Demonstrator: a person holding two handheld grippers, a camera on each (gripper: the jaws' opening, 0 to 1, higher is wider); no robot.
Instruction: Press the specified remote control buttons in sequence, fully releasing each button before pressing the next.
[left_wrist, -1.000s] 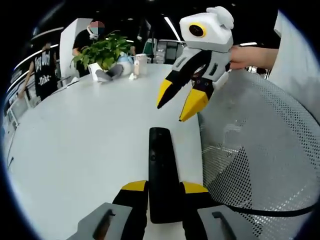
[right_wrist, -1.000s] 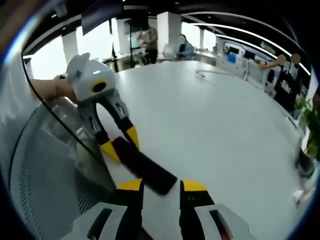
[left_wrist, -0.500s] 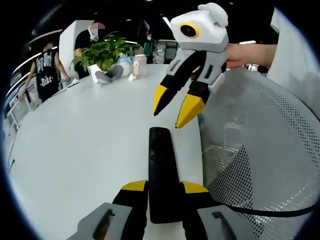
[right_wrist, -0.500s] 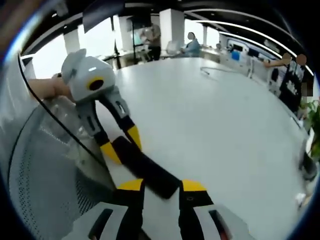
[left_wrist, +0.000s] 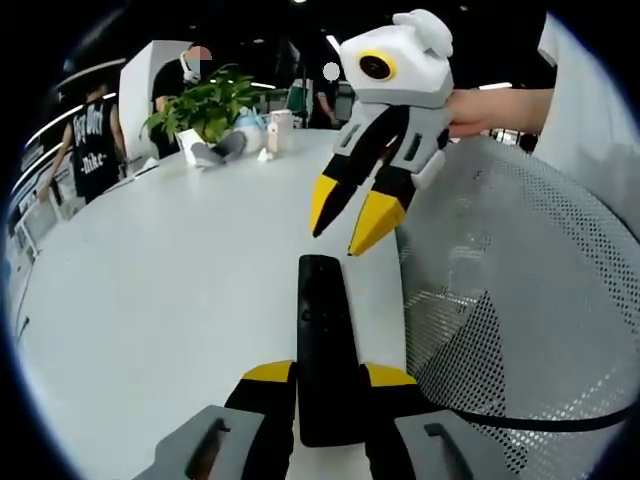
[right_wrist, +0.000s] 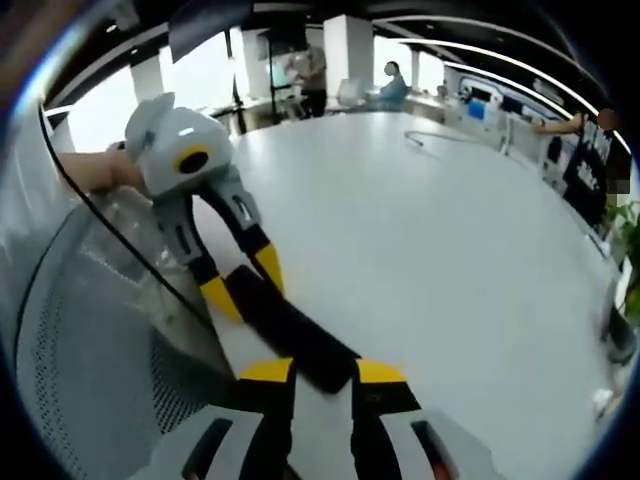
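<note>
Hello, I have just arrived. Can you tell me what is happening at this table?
A person holds a gripper in each hand at a white table. The left gripper is shut on a black remote control lying on the table beside a mesh chair back. The right gripper hangs above the remote's far end, its yellow tips close together and not touching any button. A potted plant stands far off.

Remote control (left_wrist: 323, 345): slim, black, elongated. It lies flat on the white table (left_wrist: 180, 290), near its edge.
</note>
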